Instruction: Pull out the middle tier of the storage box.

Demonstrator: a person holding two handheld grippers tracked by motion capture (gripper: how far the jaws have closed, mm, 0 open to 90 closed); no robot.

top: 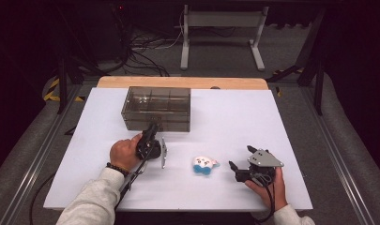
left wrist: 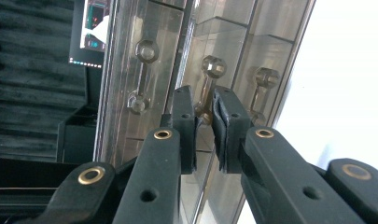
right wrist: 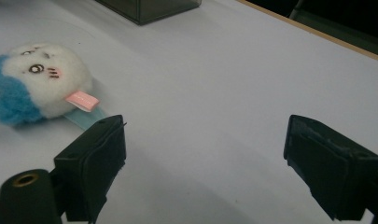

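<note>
Plush toy lies between both tools, box behind.

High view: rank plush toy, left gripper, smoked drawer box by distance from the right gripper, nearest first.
From the right gripper:
1. Plush toy, white and blue, just to its left on the table.
2. Left gripper, farther left, at the box's front.
3. Smoked drawer box, up-left toward the table's far edge; its near face comes close to the left gripper's distance, but its bulk lies farther.
</note>
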